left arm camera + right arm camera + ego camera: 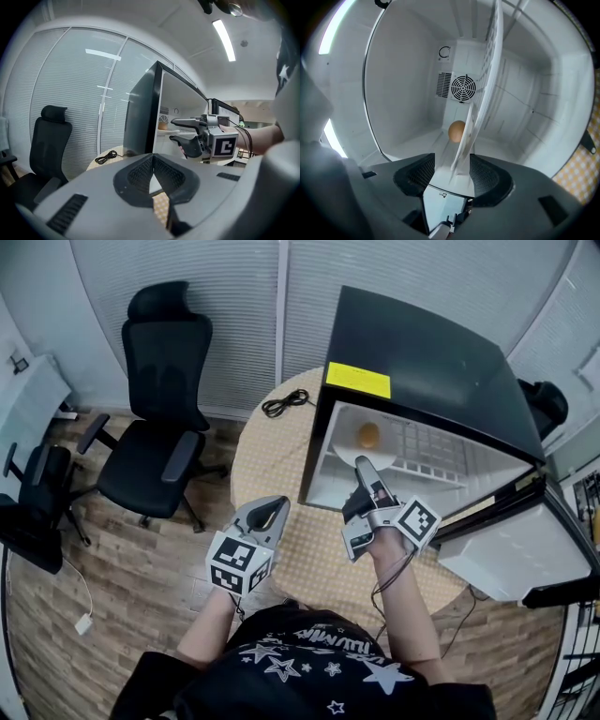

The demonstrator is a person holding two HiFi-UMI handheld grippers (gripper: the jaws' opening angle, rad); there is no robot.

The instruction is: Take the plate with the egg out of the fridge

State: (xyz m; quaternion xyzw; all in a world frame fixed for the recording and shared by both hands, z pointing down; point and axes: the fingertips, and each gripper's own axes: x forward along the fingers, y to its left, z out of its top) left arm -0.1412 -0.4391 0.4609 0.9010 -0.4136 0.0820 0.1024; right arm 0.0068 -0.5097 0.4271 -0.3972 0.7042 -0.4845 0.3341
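A brown egg (368, 435) lies on a white plate (353, 457) on the wire shelf inside the open black mini fridge (422, 352). My right gripper (364, 467) is rolled on its side and reaches into the fridge mouth. In the right gripper view the plate (464, 145) stands edge-on between the wide jaws of the right gripper (454, 165), with gaps on both sides, and the egg (457, 131) sits just beyond. My left gripper (278, 505) hovers shut over the table, left of the fridge, holding nothing. The left gripper view shows the right gripper (174, 130) at the fridge opening.
The fridge stands on a round checked table (309, 559), its white door (506, 554) swung open to the right. A black cable (286, 404) lies coiled at the table's far edge. Two black office chairs (159, 427) stand on the wood floor to the left.
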